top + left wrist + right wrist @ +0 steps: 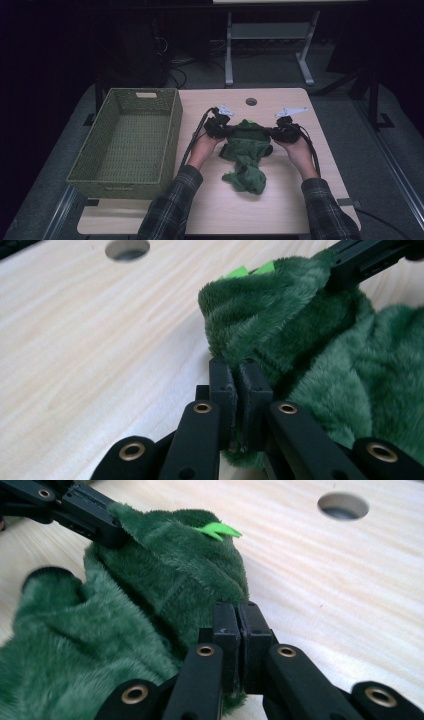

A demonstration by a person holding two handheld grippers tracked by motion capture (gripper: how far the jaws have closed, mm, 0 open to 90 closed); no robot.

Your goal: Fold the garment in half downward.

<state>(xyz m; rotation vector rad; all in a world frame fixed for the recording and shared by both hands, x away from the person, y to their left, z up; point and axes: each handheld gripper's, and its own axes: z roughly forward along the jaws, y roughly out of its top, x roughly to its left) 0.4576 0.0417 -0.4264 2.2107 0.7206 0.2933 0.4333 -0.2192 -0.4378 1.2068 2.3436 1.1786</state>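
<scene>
Both grippers, left (218, 126) and right (286, 129), clamped shut on opposite edges of green plush cloth (246, 155) mid-table (210, 210), barely lifted, rest trailing; grasp done, probably folding or moving to empty basket (172, 125) left.

Dim lab: grommeted wooden table (280, 210), floor cables (175, 75), metal stand (270, 45).
</scene>
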